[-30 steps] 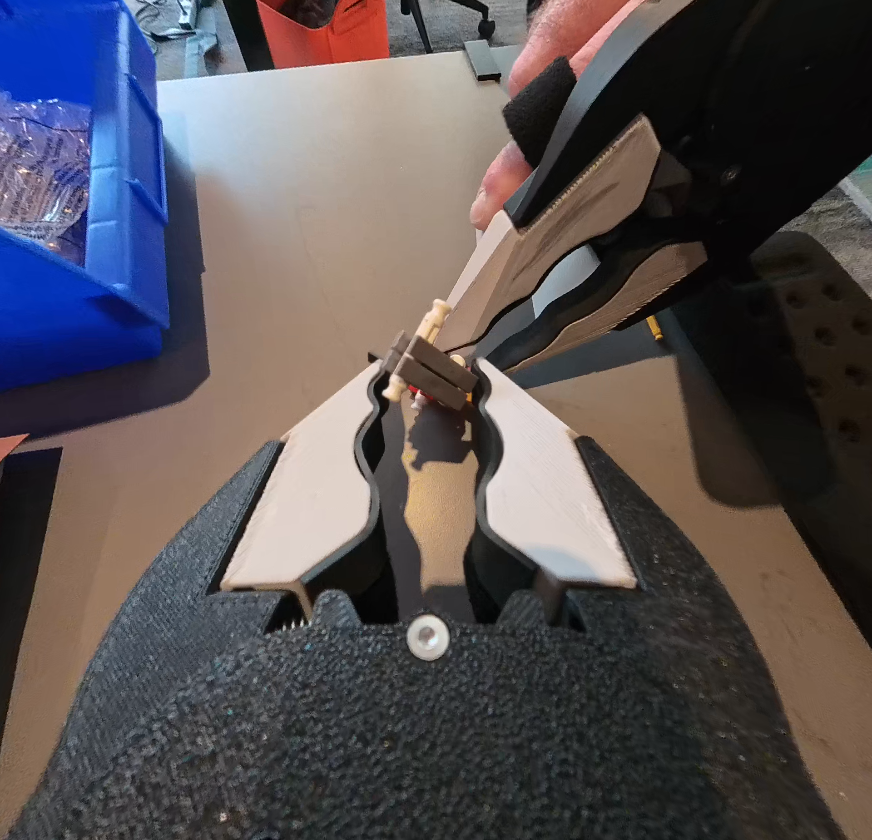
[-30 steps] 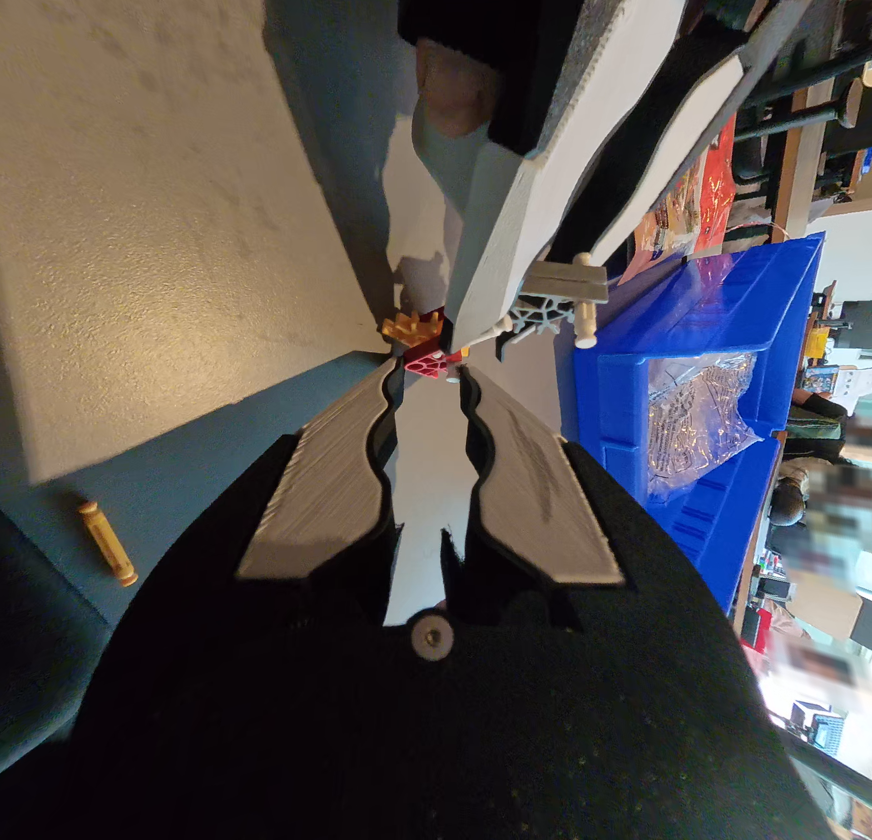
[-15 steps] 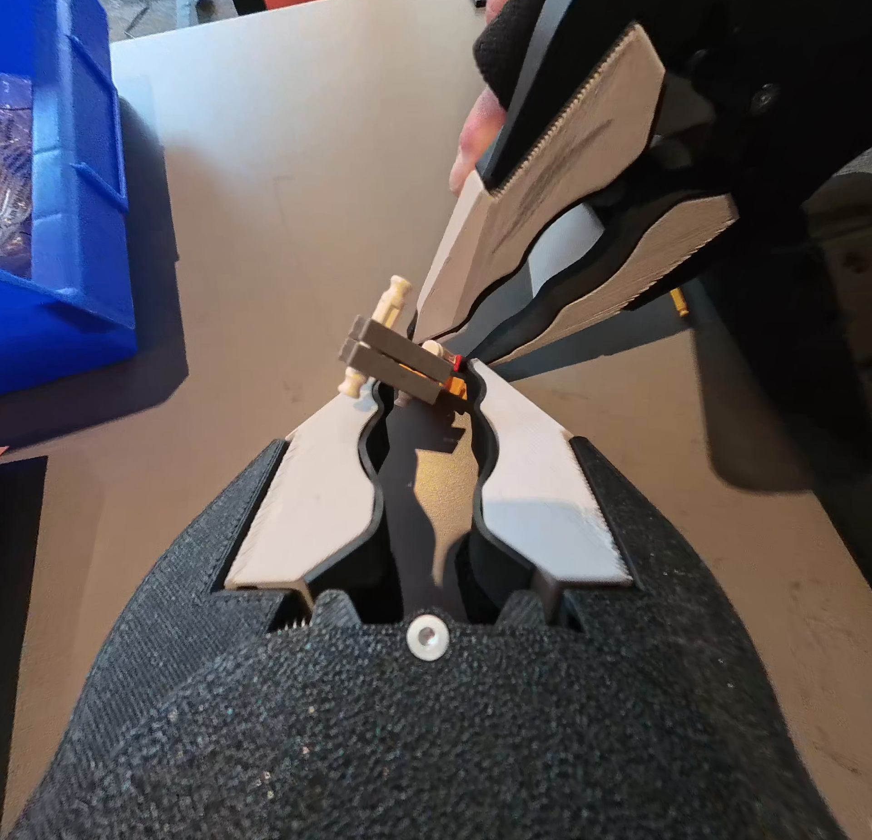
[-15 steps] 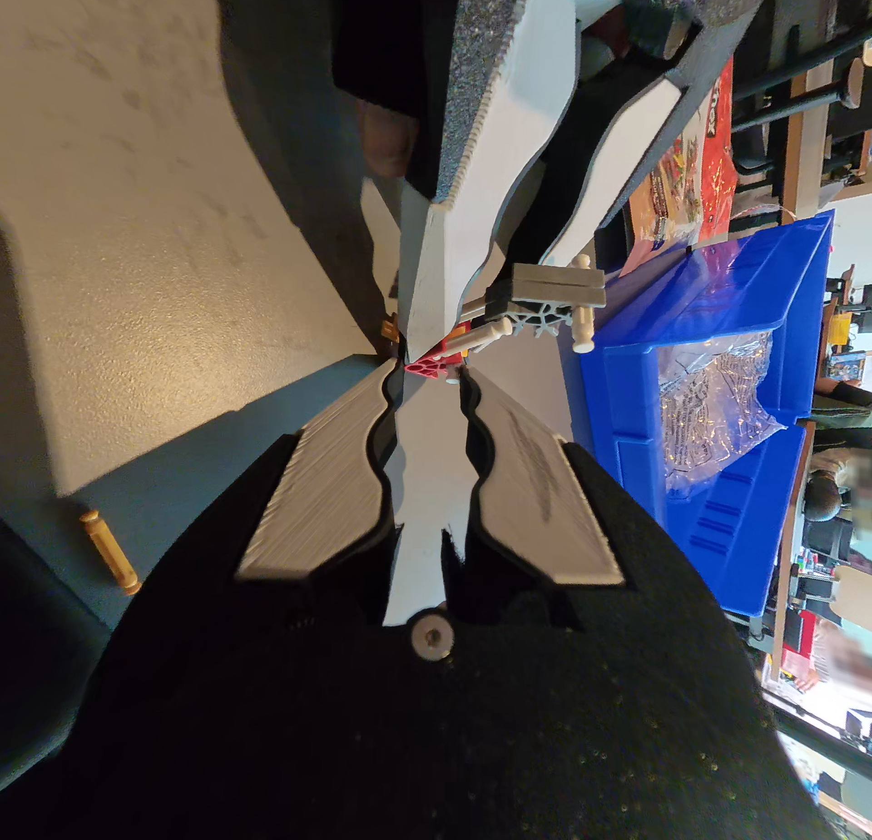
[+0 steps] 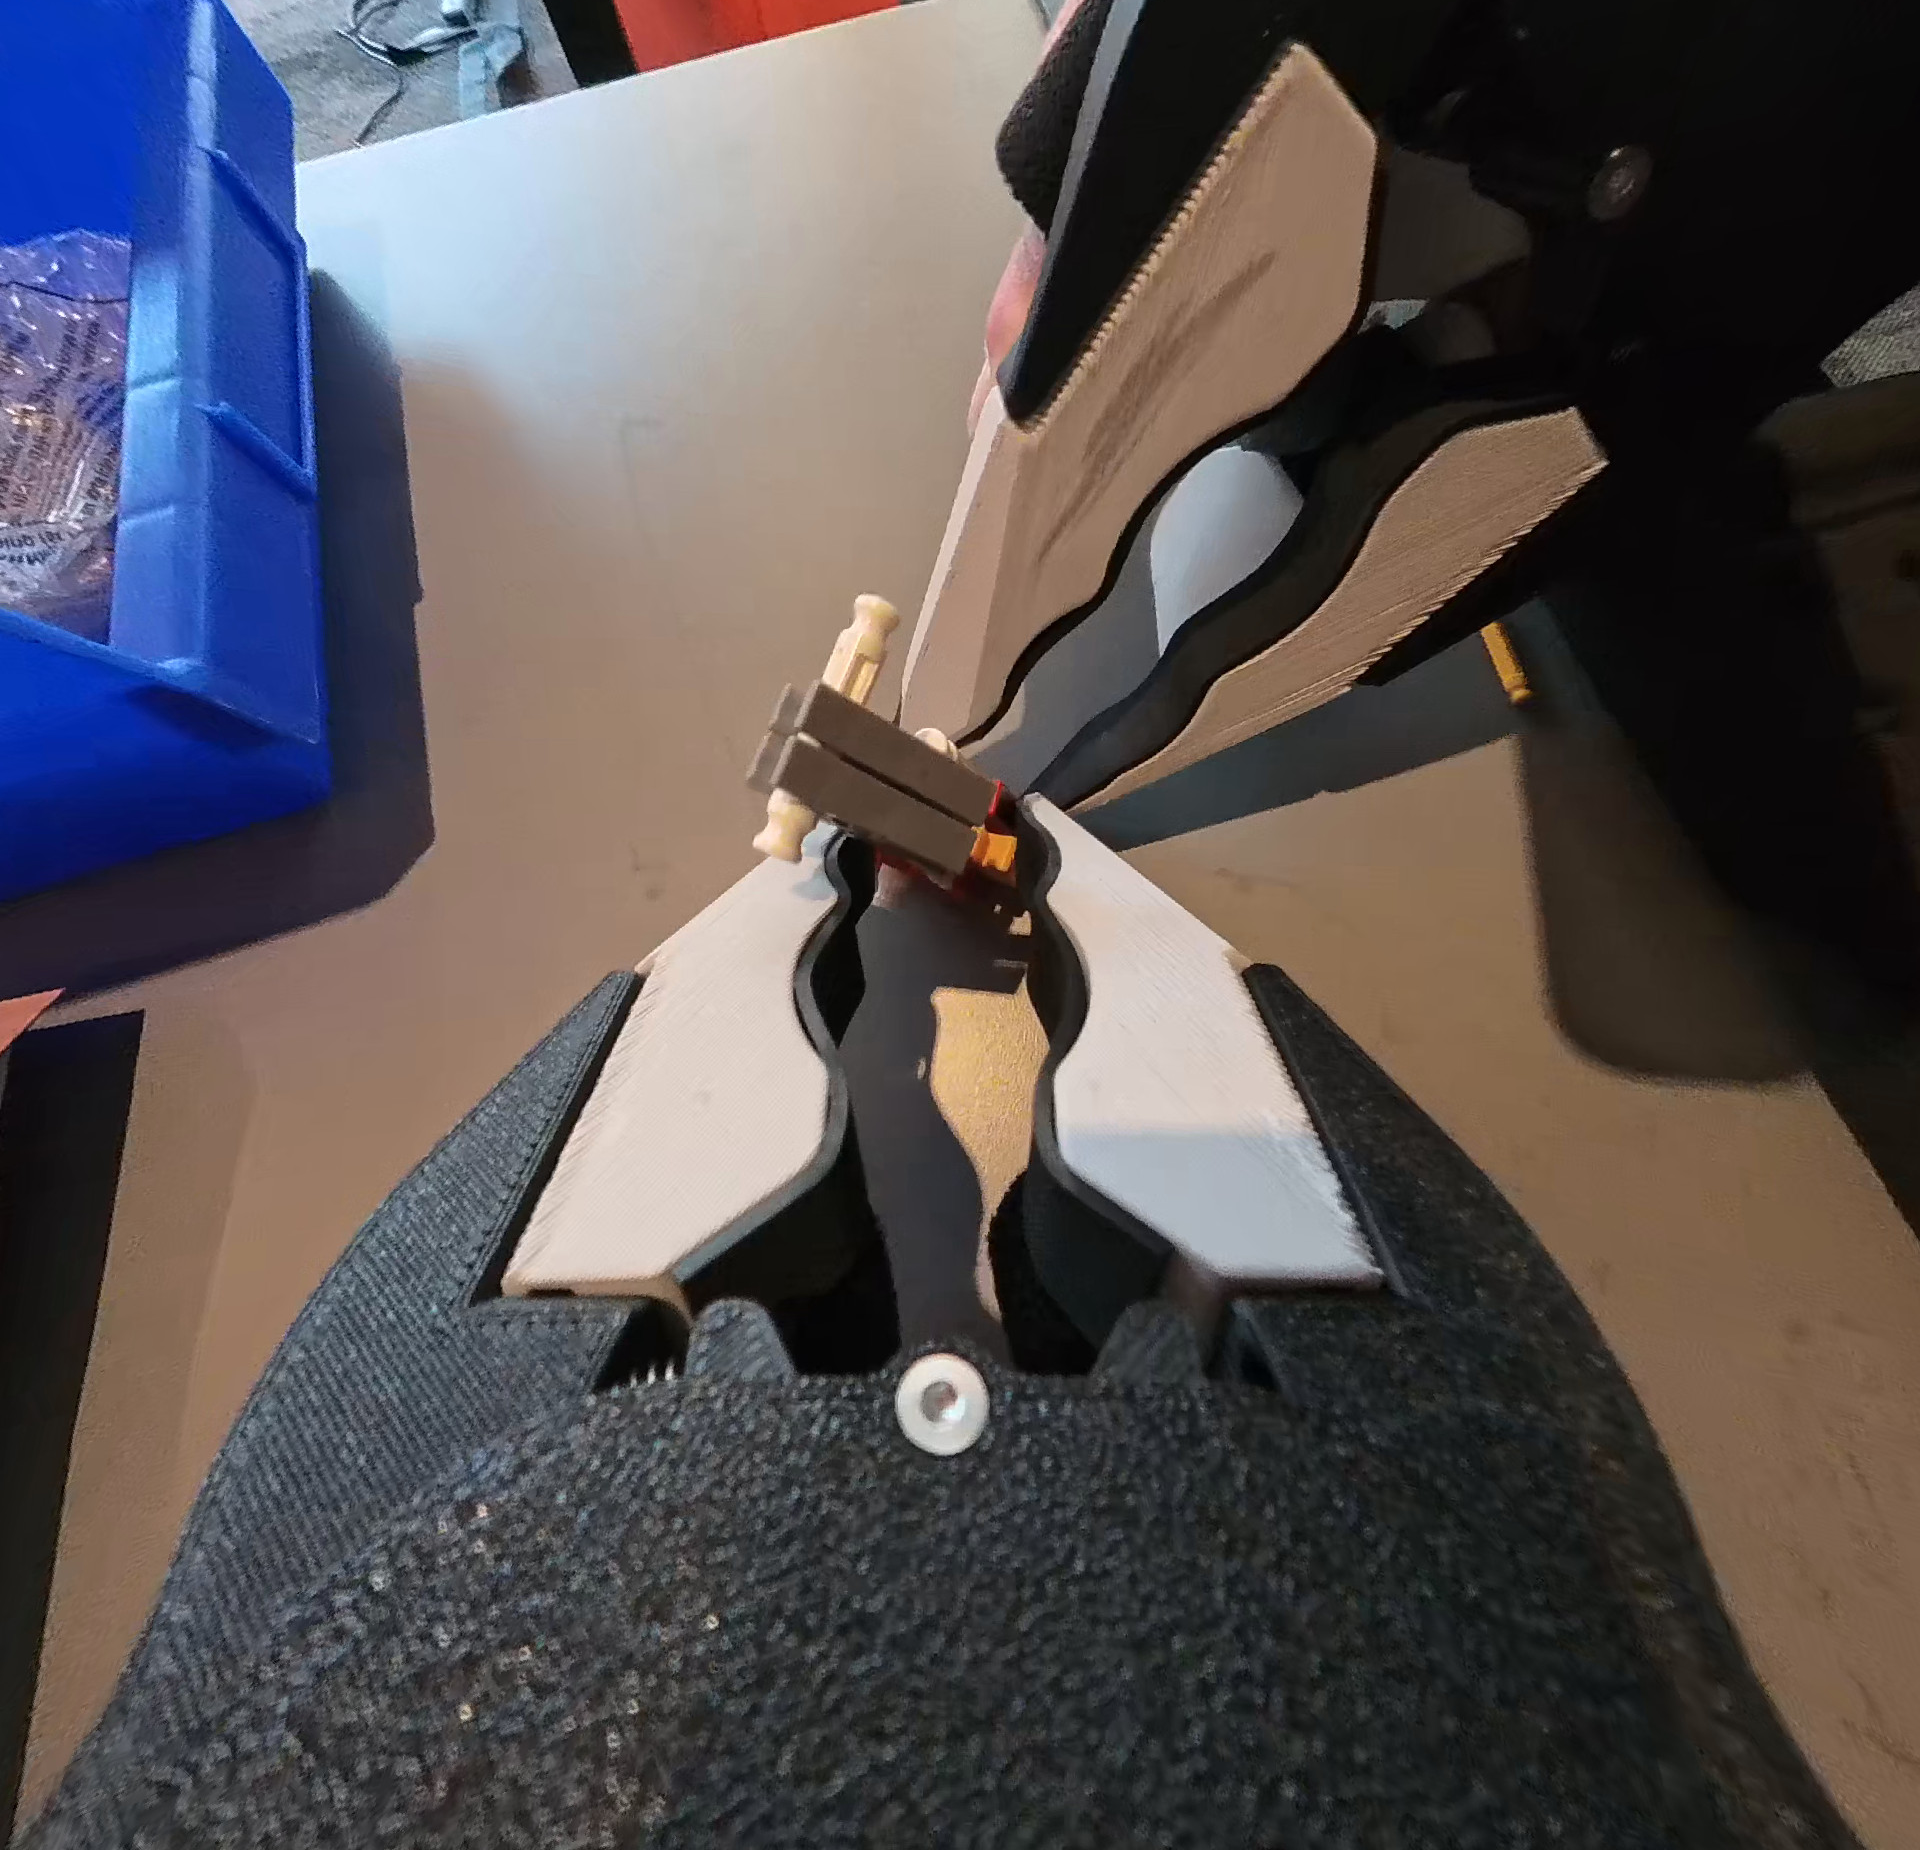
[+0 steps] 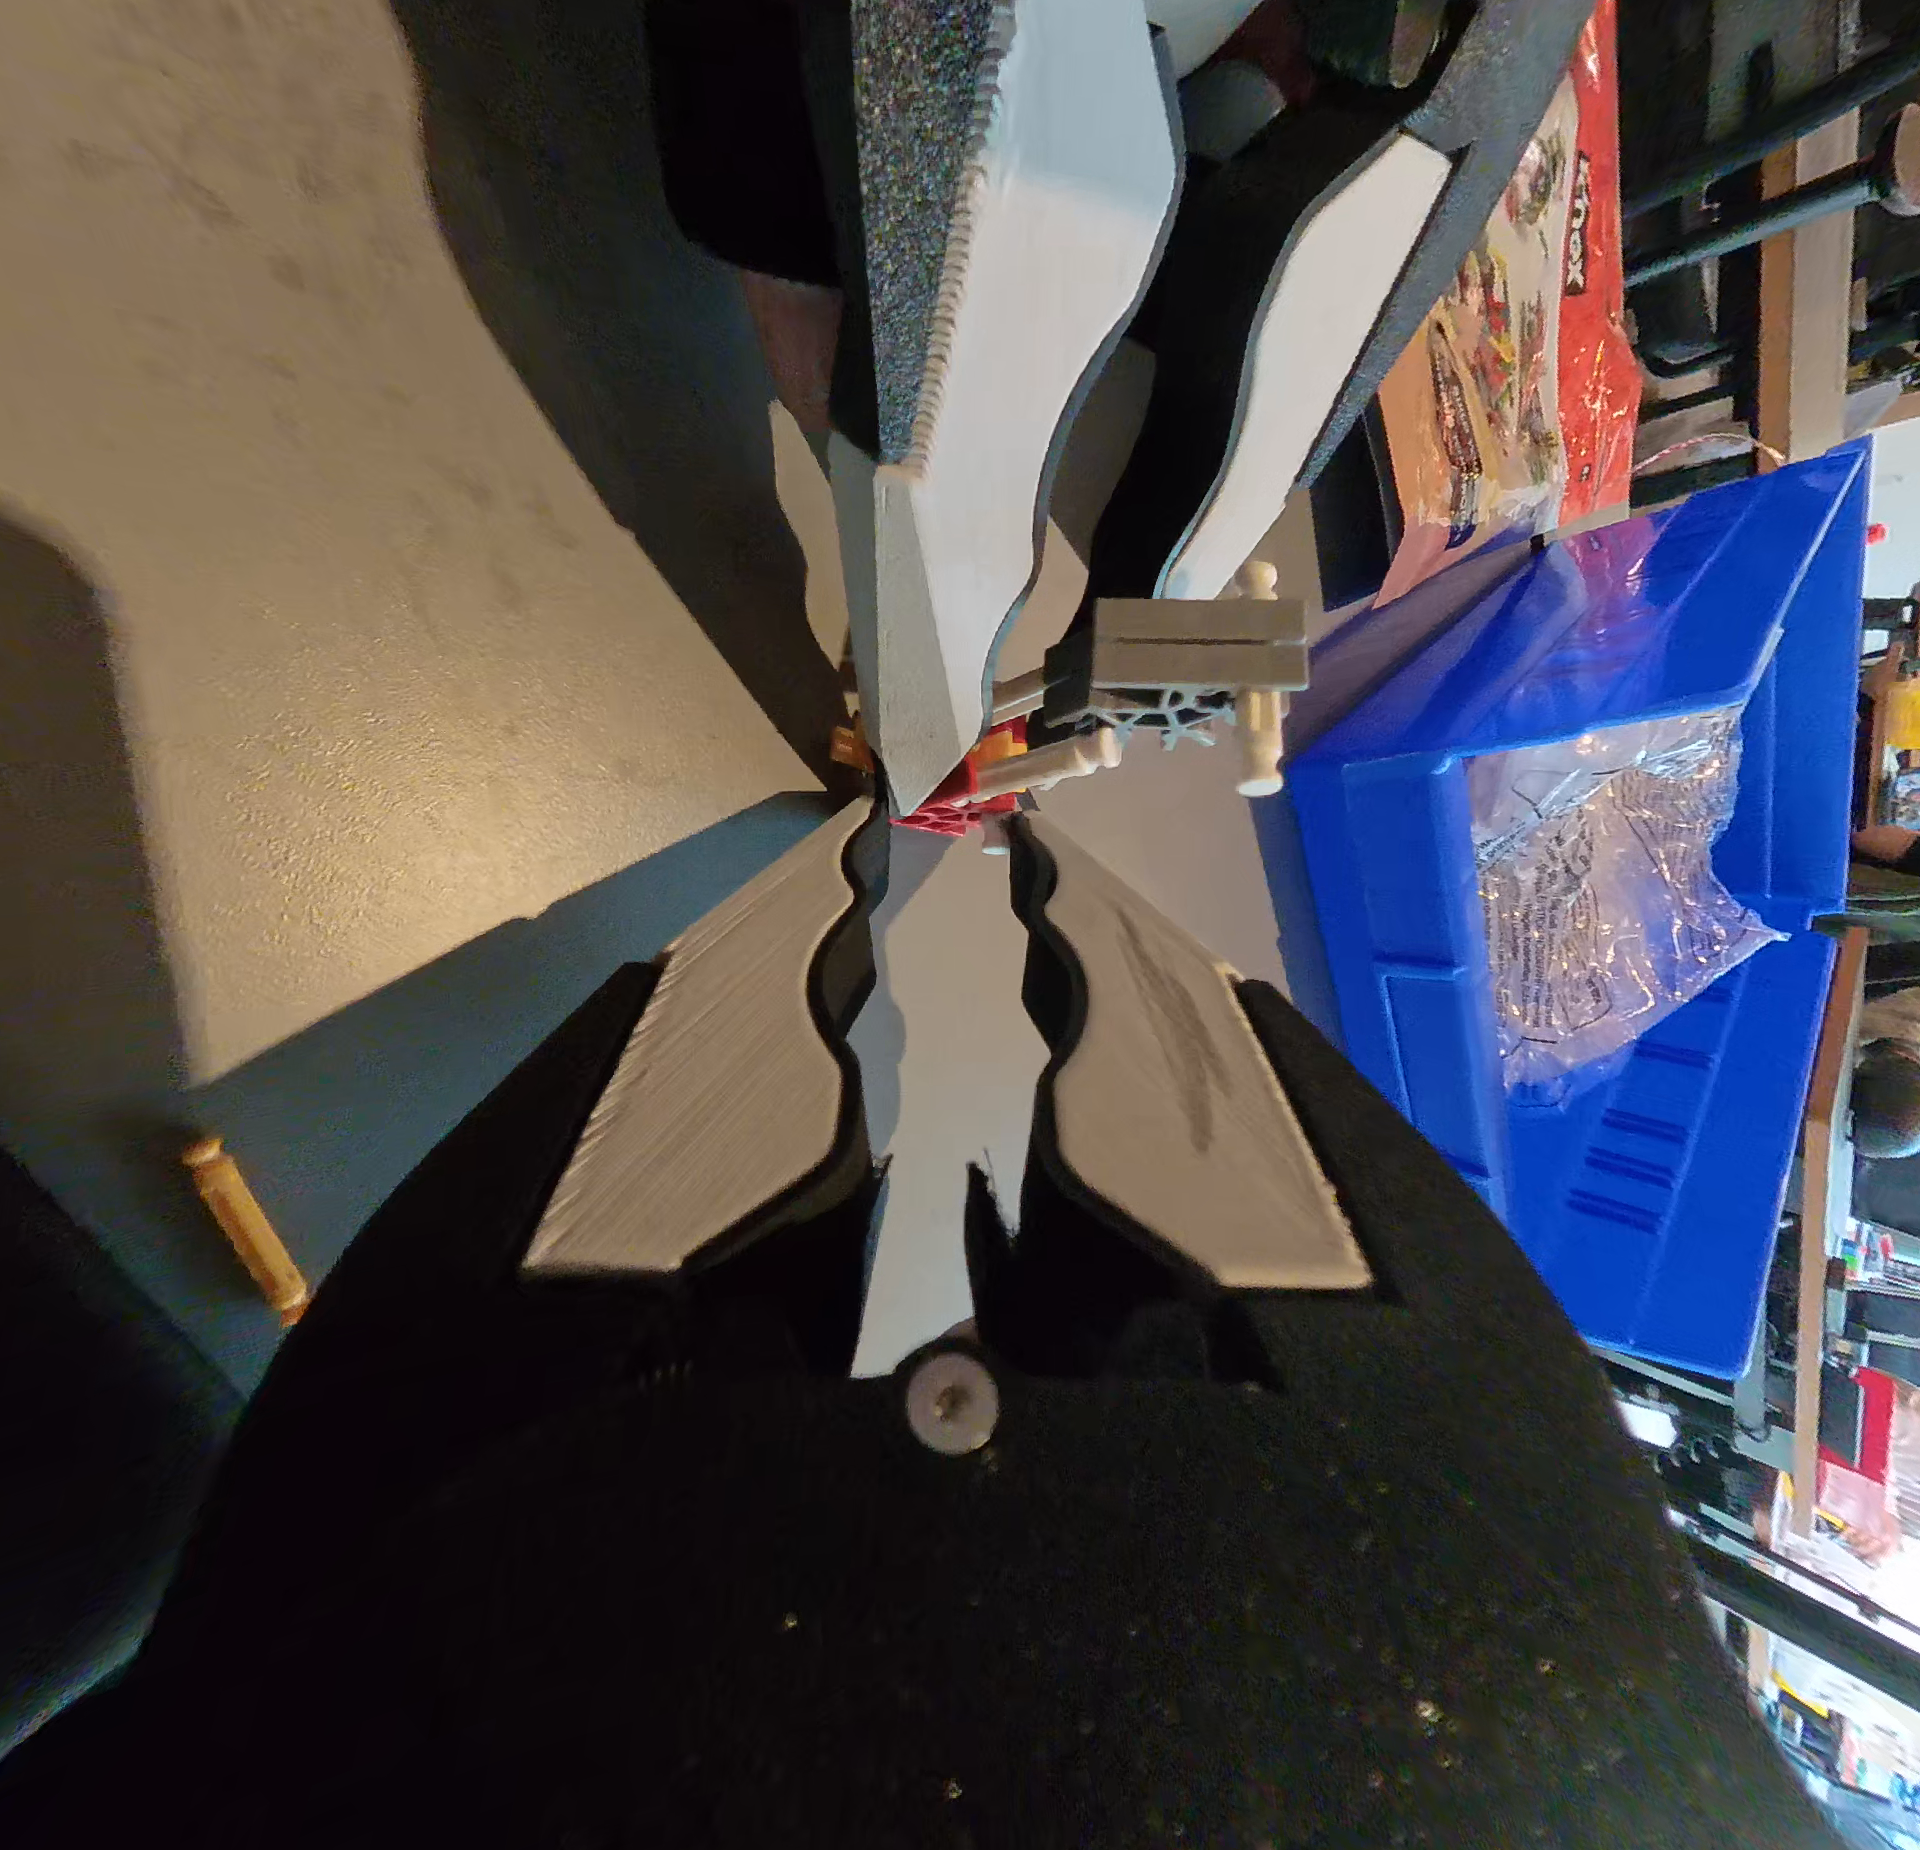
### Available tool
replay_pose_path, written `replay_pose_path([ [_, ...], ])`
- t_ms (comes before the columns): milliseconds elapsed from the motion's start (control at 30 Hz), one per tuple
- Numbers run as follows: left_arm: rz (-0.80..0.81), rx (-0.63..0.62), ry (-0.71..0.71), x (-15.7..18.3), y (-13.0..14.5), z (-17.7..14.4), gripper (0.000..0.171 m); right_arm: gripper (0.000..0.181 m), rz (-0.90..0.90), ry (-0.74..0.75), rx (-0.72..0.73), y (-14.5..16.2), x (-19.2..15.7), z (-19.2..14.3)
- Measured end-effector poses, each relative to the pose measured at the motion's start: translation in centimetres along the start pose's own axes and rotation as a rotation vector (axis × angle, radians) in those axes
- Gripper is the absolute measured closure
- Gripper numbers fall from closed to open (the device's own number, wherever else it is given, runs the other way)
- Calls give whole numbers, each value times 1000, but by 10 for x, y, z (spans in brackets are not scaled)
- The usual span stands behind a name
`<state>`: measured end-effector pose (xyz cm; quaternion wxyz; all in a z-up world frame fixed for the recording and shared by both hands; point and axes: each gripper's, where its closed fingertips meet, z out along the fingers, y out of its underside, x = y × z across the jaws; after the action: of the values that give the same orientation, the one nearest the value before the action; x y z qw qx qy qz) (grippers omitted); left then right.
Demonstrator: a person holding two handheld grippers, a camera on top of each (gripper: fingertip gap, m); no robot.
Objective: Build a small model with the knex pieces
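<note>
A plain tan table (image 5: 644, 366) carries everything. A blue bin (image 5: 197, 595) sits on it at the left in the left wrist view, with a crinkled clear bag (image 6: 1600, 896) inside. A small orange rod (image 6: 245, 1229) lies alone on the tabletop in shadow, well apart from the bin. A dark mat (image 5: 62, 1229) covers the table's near left corner.

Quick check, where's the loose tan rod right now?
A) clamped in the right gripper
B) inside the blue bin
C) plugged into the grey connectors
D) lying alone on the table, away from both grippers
D: the tan rod lies by itself on the table, well clear of the right gripper and the left gripper, which meet at the small toy assembly.
</note>
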<state>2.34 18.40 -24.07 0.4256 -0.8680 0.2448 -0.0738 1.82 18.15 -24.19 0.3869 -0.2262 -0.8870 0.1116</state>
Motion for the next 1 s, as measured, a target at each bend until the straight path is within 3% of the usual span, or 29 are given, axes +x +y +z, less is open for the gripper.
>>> replay_pose_path([
  [1000, 19, 18, -54, -2, -6, 3, 154, 163, 125, 9, 24, 1, 2, 2],
])
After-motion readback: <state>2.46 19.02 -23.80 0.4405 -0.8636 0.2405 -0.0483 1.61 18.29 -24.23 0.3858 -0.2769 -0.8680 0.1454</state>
